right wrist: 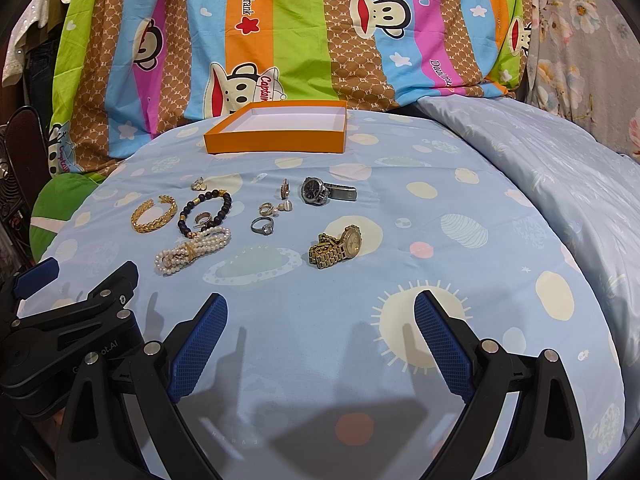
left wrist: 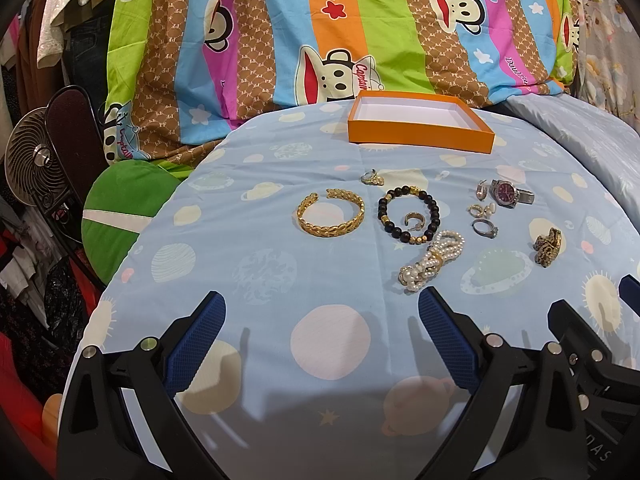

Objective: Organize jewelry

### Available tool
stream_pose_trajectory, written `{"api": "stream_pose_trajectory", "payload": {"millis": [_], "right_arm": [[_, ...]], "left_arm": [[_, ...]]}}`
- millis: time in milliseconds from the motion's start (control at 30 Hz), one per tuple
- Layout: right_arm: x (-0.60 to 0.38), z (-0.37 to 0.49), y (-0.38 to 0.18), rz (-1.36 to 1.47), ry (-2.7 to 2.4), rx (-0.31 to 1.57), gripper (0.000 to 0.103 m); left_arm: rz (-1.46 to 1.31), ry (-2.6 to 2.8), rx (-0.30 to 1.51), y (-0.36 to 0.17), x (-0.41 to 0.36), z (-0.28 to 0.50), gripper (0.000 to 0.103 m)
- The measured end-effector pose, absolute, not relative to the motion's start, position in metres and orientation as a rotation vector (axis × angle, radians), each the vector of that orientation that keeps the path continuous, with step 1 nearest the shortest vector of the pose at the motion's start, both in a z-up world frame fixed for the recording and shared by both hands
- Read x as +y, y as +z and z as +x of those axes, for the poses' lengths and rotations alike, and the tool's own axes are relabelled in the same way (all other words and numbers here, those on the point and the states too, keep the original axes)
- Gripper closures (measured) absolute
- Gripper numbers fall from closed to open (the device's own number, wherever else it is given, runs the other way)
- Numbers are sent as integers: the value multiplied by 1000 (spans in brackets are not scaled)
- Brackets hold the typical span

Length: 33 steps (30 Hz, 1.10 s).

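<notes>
The left hand-held gripper and the right hand-held gripper both hover low over the bed, side by side, jaws spread wide and holding nothing.

The jewelry lies loose on the blue planet-print sheet, ahead of both grippers. At the left is a gold cuff; just beside it a black bead bracelet rings a small hoop earring. A pearl bracelet lies nearer the grippers, touching the bead bracelet's edge. A ring sits behind the beads. In the middle are small earrings and a stone ring. To the right are 2 watches: a dark-faced silver watch and a gold watch on its side.

Behind them all, an orange box with a white inside sits empty, in front of a striped cartoon blanket.
</notes>
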State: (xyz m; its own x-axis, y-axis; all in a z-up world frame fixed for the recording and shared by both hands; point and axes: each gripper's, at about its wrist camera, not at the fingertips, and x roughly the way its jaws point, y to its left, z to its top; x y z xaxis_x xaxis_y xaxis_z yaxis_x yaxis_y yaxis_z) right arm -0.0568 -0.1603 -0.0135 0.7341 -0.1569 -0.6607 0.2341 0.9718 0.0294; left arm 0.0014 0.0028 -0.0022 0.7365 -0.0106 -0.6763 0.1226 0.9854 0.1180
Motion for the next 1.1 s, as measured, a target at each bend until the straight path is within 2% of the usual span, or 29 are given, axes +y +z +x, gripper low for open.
{"api": "stream_pose_trajectory", "payload": {"millis": [700,1000,1100], "right_arm": [[-164,-57,-15,130,-212,723,10],[-197,-48,-18,269,-204,762,11],[-201,-37,-16,294,-206,770,14]], "left_arm": [[155,-77,736,-2,3,1,8],[-9,-117,783,1,36,15,7],[-26,-147,789,-1,42,16,7]]}}
